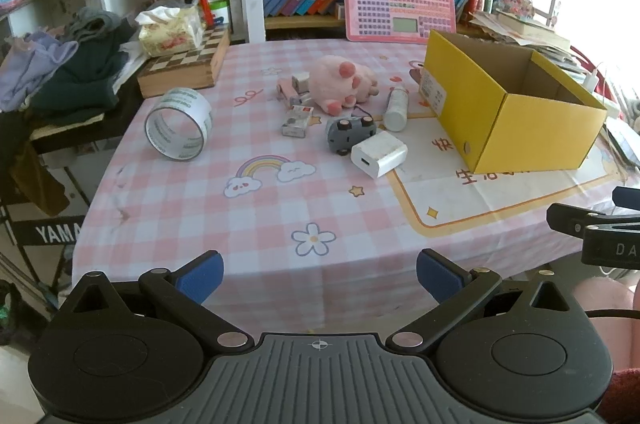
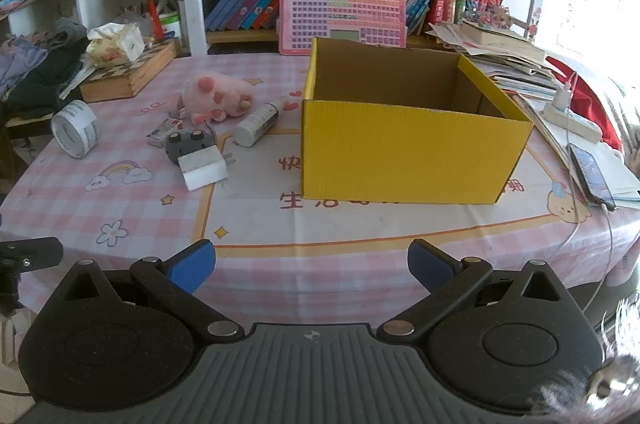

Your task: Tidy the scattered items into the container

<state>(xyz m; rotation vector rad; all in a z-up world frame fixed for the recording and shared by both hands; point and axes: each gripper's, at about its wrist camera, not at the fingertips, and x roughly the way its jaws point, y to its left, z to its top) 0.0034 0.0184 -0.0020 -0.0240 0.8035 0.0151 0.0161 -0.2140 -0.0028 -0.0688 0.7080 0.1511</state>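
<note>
An open yellow cardboard box (image 1: 532, 132) (image 2: 404, 152) stands on the pink checked tablecloth; what I see of its inside is bare. Left of it lie a white charger (image 1: 379, 153) (image 2: 203, 168), a grey toy car (image 1: 350, 134) (image 2: 188, 143), a white bottle (image 1: 396, 108) (image 2: 257, 124), a pink plush paw (image 1: 344, 82) (image 2: 218, 94), small packets (image 1: 297, 120) (image 2: 164, 132) and a tape roll (image 1: 178, 123) (image 2: 75, 133). My left gripper (image 1: 319, 276) is open and empty at the table's near edge. My right gripper (image 2: 311, 266) is open and empty in front of the box.
A chessboard box (image 1: 184, 62) with a tissue pack stands at the back left beside piled clothes (image 1: 60, 72). A pink keyboard toy (image 1: 398, 2) leans on the bookshelf. Papers, a power strip (image 2: 568, 118) and a phone (image 2: 592, 176) lie right of the box.
</note>
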